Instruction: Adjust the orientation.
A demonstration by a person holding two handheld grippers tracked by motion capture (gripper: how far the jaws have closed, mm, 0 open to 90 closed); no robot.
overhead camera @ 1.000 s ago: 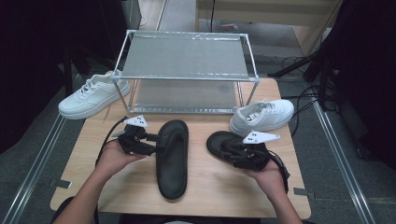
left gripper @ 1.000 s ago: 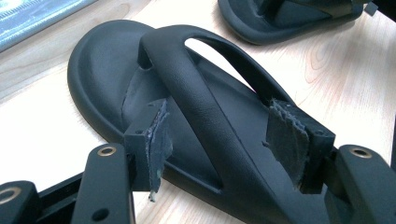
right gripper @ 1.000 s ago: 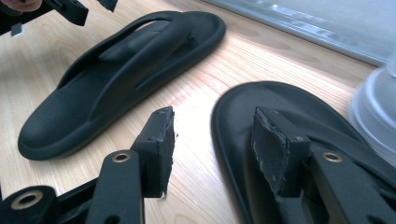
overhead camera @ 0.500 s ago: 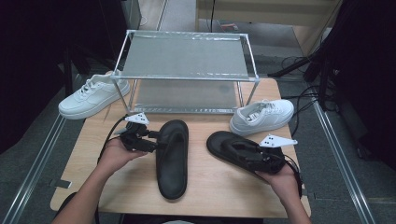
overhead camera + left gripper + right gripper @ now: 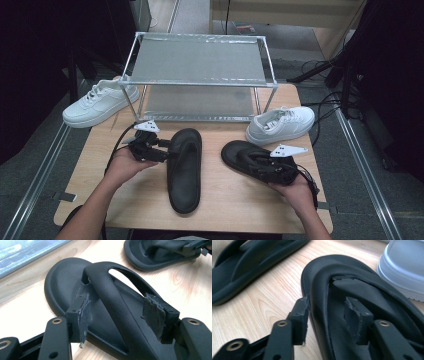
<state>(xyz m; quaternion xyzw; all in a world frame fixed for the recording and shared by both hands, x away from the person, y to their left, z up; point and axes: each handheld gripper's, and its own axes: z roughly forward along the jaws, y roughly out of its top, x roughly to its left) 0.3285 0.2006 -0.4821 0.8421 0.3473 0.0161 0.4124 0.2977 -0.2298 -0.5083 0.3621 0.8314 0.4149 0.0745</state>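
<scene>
right gripper jaws just closing astride the strap and side edge of the right black rubber flip-flop, near the white sneaker | not yet clamped | left gripper open astride the strap of the left black flip-flop | risk: shallow bite could have slipped off the strap

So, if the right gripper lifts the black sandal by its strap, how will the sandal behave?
The black sandal looks like moulded foam, so it is probably light. Its strap seems soft and thick, so it may bend between the pads of the right gripper, and the sole would likely hang tilted. The matte surface suggests little slipping.
</scene>
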